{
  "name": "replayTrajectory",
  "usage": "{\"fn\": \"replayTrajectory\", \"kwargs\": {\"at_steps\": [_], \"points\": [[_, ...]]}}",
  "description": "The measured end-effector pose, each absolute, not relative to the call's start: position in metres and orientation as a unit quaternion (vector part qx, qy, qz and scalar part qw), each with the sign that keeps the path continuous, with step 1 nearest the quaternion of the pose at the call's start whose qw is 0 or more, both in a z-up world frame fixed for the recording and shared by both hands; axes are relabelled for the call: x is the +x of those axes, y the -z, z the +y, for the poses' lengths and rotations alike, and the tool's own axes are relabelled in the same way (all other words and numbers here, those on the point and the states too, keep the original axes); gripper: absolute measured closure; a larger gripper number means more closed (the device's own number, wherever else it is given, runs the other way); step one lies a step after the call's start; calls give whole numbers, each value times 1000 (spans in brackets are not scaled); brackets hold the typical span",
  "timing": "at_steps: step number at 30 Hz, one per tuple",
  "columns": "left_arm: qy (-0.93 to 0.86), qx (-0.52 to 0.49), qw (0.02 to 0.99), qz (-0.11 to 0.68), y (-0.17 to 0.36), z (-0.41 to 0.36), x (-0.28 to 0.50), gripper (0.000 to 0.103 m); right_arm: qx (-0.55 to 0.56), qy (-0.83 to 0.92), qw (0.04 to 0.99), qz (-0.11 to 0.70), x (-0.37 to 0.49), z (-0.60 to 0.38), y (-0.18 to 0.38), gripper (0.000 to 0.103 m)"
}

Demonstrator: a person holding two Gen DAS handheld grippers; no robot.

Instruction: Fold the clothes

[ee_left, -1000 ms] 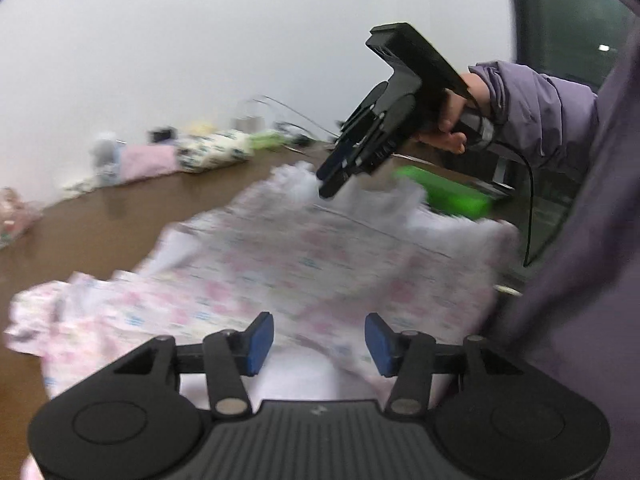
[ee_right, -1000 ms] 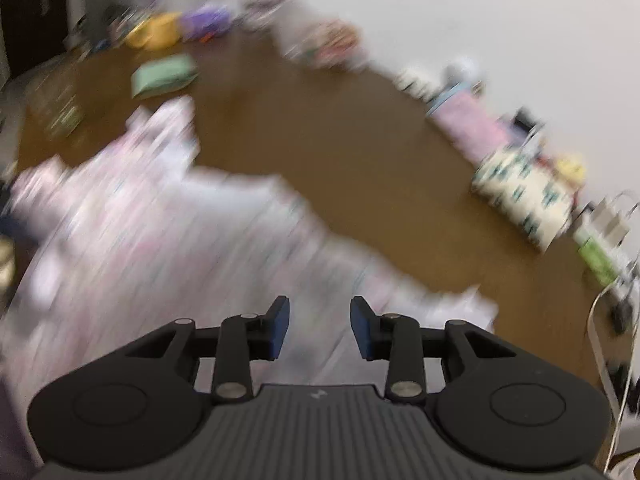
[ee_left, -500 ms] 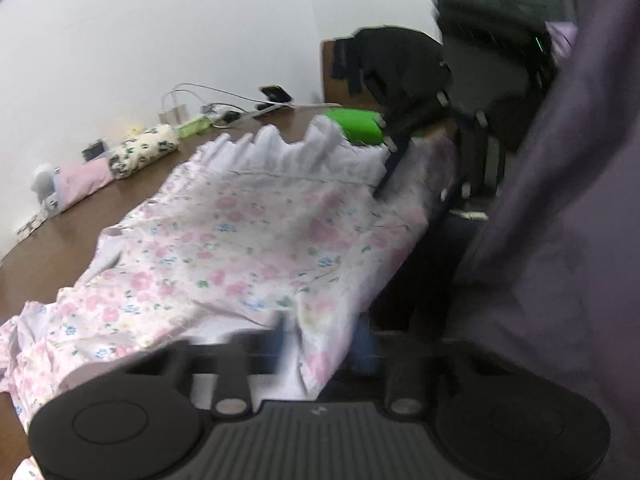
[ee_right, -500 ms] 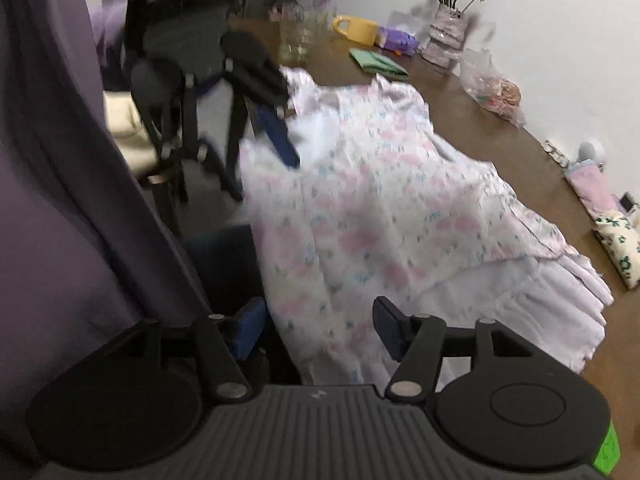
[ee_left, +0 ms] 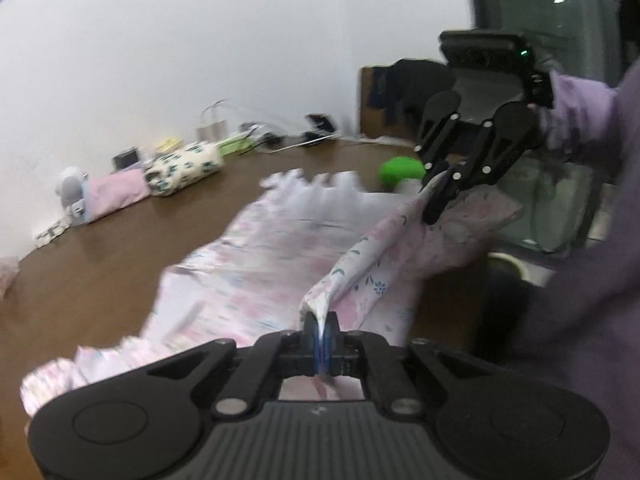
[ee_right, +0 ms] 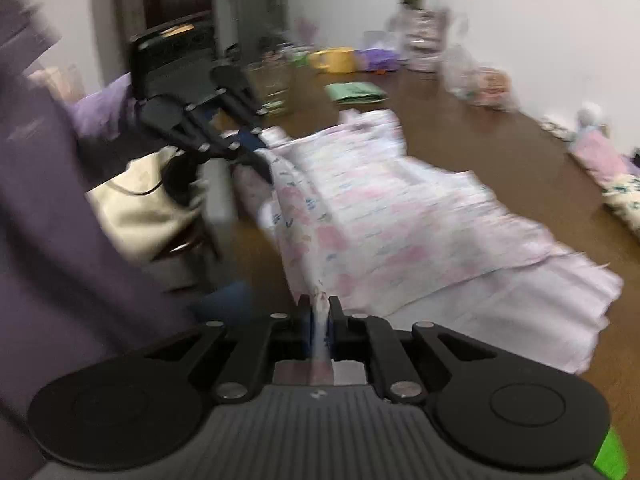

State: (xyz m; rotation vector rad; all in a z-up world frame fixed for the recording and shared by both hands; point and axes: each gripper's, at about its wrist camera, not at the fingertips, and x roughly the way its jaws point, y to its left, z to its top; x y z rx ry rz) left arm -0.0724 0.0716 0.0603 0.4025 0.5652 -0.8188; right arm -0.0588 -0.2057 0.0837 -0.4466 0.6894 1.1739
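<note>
Both grippers are clamped on the same garment. The left gripper (ee_left: pixel 321 330) has its blue pads pressed together on a pinched fold of the floral garment (ee_left: pixel 280 256), and the right gripper (ee_right: pixel 319 322) is likewise closed with a strip of the cloth squeezed between its fingers. From the left wrist camera the right gripper (ee_left: pixel 434 204) shows across the way, biting the far end of the same raised edge, so the hem runs taut between the two like a ridge. From the right wrist camera the left gripper (ee_right: pixel 256 152) sits at the other end of that ridge.

The rest of the garment, white with pink flowers and a ruffled border, lies spread on the brown table (ee_left: pixel 100 280), its near edge lifted off the wood. Beyond it sit a green object (ee_left: pixel 401 169), a pink pouch (ee_left: pixel 114 194) and a patterned roll (ee_left: pixel 184 168) by the wall. On the other side, a yellow mug (ee_right: pixel 334 60) and a folded green cloth (ee_right: pixel 354 92).

No writing or brand can be read; the frames are motion-blurred, and the small mark on each gripper body looks like a logo, though I can't make it out.
</note>
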Motion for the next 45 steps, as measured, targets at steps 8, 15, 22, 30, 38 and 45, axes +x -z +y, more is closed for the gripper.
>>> {"fn": "replayTrajectory", "kwargs": {"at_steps": [8, 15, 22, 30, 38, 45], "points": [[263, 165, 907, 286, -55, 95, -46, 76, -252, -390, 837, 290, -13, -204, -90, 56], [266, 137, 906, 298, -56, 110, -80, 63, -228, -452, 815, 283, -55, -219, -89, 50], [269, 166, 882, 349, -42, 110, -88, 69, -250, -446, 778, 365, -55, -195, -44, 62], [266, 196, 900, 284, -105, 95, 5, 35, -291, -437, 799, 294, -5, -197, -105, 44], [299, 125, 855, 405, -52, 48, 134, 42, -282, -434, 772, 370, 125, -162, -68, 44], [351, 99, 842, 397, -43, 50, 137, 90, -275, -474, 740, 390, 132, -167, -48, 88]]}}
